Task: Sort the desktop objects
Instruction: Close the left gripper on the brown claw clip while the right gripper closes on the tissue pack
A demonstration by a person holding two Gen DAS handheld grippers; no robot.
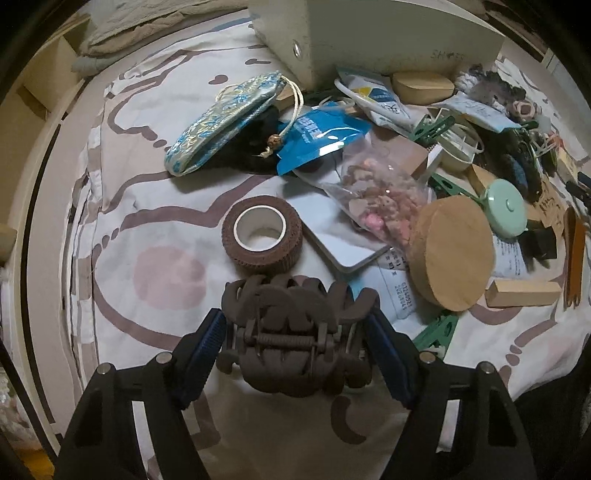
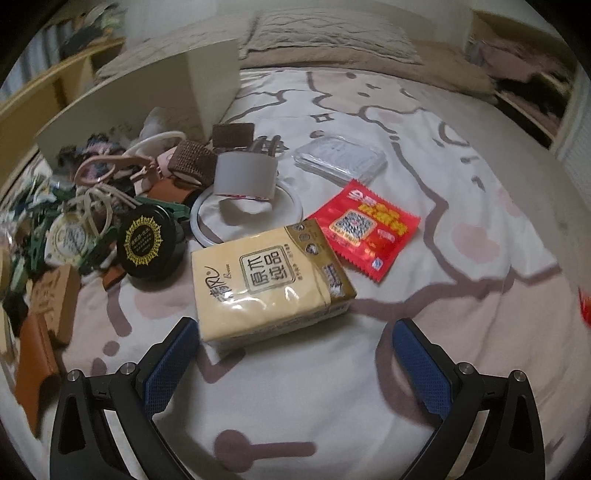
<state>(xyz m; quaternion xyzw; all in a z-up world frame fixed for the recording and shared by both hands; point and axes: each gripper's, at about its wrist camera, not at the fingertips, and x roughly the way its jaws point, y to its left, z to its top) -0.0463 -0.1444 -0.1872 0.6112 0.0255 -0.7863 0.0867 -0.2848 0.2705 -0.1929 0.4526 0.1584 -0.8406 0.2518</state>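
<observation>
My left gripper point(image 1: 297, 332) is shut on a brown hair claw clip point(image 1: 295, 332), held between its blue pads just above the patterned bedsheet. A brown tape roll point(image 1: 263, 236) lies right beyond the clip. My right gripper point(image 2: 295, 343) is open and empty, low over the sheet. A yellow tissue pack point(image 2: 271, 282) lies just ahead of it, its near corner close to the left finger point(image 2: 168, 363). A red sachet point(image 2: 364, 230) lies past the pack to the right.
Left wrist view: blue brocade pouch point(image 1: 221, 122), blue packet point(image 1: 317, 138), bag of pink bits point(image 1: 380, 199), cork disc point(image 1: 452, 253), wood block point(image 1: 521, 293), mint tape measure point(image 1: 506, 208), white box point(image 1: 369, 33). Right wrist view: black round tin point(image 2: 147, 240), white ring point(image 2: 245, 218), clear packet point(image 2: 340, 160), clutter at left.
</observation>
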